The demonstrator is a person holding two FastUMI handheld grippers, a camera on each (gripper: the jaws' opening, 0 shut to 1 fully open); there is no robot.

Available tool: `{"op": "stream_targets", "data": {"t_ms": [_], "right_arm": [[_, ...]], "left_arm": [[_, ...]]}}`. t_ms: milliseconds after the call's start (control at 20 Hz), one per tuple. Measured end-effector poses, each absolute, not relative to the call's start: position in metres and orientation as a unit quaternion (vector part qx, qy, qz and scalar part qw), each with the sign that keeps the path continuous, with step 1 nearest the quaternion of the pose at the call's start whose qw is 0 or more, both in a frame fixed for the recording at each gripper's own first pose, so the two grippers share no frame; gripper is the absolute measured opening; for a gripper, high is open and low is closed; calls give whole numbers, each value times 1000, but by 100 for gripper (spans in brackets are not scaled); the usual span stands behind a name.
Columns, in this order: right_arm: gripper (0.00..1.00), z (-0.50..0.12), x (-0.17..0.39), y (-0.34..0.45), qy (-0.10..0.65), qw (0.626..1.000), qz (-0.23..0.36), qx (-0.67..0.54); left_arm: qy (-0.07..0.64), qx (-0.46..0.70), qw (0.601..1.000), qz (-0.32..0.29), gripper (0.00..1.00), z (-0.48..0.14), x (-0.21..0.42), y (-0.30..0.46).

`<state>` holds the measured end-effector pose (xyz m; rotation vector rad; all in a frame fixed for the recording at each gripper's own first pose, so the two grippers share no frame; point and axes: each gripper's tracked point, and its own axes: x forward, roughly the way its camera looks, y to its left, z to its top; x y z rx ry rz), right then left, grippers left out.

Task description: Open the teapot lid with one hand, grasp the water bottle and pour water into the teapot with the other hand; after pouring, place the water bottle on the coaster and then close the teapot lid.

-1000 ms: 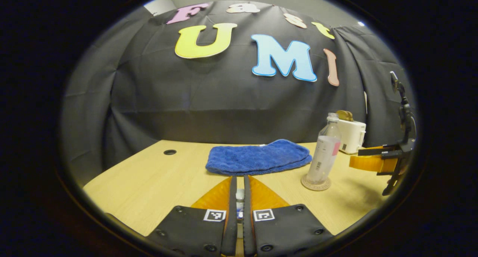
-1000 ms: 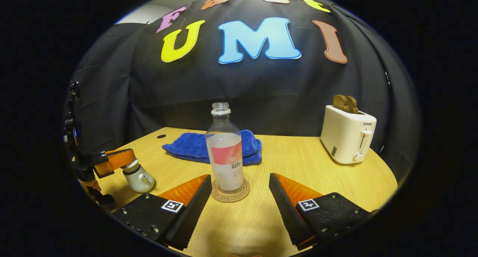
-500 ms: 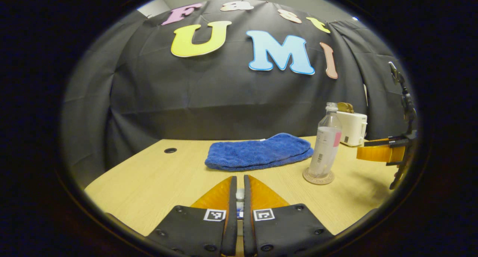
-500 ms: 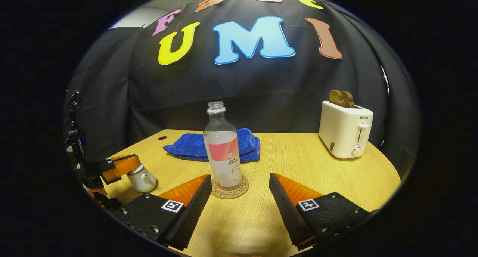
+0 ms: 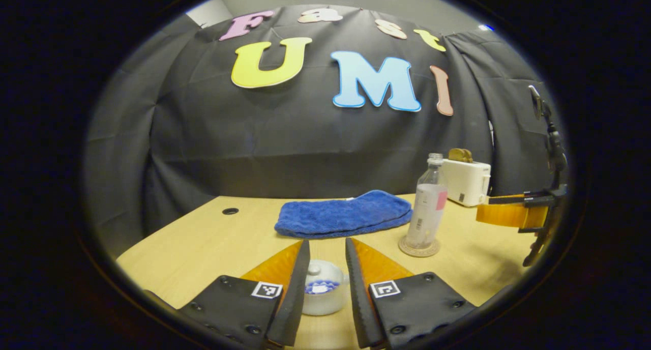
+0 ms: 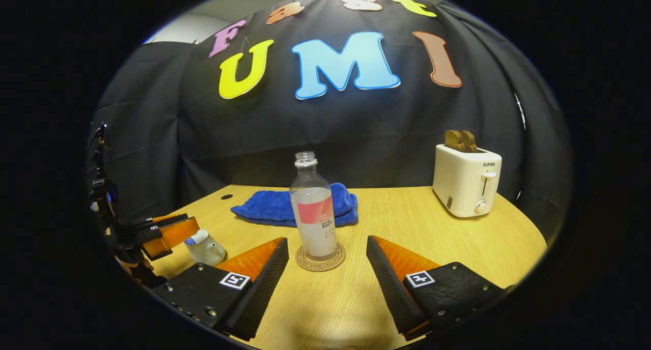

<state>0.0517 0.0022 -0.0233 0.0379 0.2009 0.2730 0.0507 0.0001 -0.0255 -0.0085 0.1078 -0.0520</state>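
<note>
Wooden table [image 6: 407,223]; both grippers agape; left gripper [image 5: 325,268] partly hides teapot [image 5: 321,294].

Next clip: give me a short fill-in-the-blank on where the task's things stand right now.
1. The water bottle stands upright on the ____.
2. The left claw is ____, its fingers either side of the teapot.
3. Behind the bottle lies a folded blue ____.
4. The right claw is open and holds ____.

Missing words: coaster; open; towel; nothing
</note>
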Motion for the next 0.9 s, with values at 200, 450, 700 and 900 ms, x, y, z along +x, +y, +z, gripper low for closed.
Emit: {"op": "stream_targets", "data": {"t_ms": [200,450,700,900], "right_arm": [[96,-15,31,7,77,990,120,8],[95,-13,1,14,61,992,108,14],[95,-20,-25,19,59,992,107,27],[95,-29,-41,19,56,993,99,24]], "left_arm": [[44,-7,998,-38,49,-9,25,-15],[32,-3,999,-41,48,1,-12,-24],[28,-6,999,-45,49,1,-45,-33],[26,-17,998,-46,49,-5,-64,-38]]}}
